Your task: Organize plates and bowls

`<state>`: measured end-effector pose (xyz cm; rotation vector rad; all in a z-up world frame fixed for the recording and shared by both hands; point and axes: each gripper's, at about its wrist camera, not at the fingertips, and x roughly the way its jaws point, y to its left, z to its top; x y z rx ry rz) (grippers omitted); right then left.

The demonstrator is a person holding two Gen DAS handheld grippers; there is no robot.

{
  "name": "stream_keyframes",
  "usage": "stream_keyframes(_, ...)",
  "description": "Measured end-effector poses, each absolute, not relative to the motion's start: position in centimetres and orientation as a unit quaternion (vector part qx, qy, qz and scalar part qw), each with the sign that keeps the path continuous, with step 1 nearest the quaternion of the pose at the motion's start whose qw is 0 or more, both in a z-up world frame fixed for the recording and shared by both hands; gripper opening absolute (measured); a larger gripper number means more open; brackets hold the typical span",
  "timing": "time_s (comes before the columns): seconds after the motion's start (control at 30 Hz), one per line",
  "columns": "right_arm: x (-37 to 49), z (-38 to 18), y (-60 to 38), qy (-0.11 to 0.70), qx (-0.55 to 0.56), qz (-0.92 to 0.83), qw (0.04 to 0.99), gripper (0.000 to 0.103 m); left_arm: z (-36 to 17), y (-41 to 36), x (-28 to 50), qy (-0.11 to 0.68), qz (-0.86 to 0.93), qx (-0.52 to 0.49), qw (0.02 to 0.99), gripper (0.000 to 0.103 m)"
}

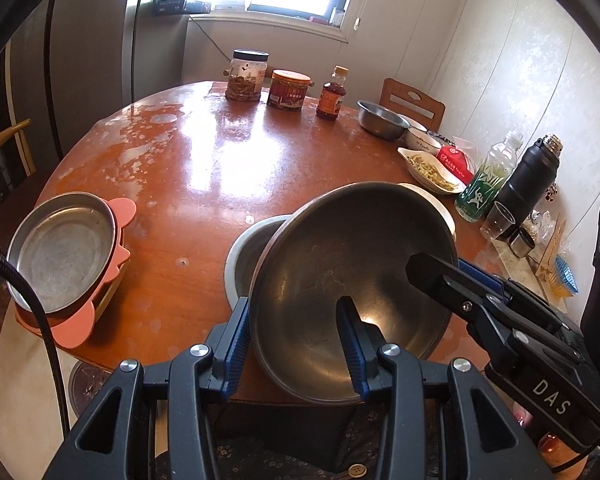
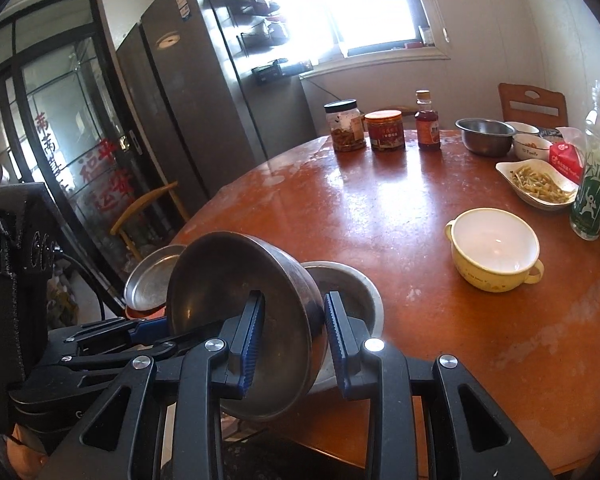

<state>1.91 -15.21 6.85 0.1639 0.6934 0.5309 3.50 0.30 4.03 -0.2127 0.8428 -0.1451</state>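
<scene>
Your left gripper [image 1: 296,344] clamps tilted steel bowl [image 1: 352,272] by rim: one finger inside, one outside. Your right gripper [image 2: 294,336] straddles same bowl's rim at 3 o'clock, fingers not pressed tight; can't tell if grasping. Bowl hangs over second steel bowl [image 1: 252,256] near table [image 1: 204,168] edge. Steel plate [image 1: 60,252] on pink mat at 9 o'clock. Yellow cup [image 2: 494,248] at 2 o'clock, well apart.
</scene>
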Motion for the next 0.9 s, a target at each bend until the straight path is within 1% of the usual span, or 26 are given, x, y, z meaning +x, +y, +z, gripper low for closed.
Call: stream_keyframes(0.9, 4.6, 3.0, -15.6, 0.382, 0.091, 0.246, 0.886, 0.033, 1.1, -0.6, 6.8, 0.434, -0.068, -0.096, 0.893, 0.042)
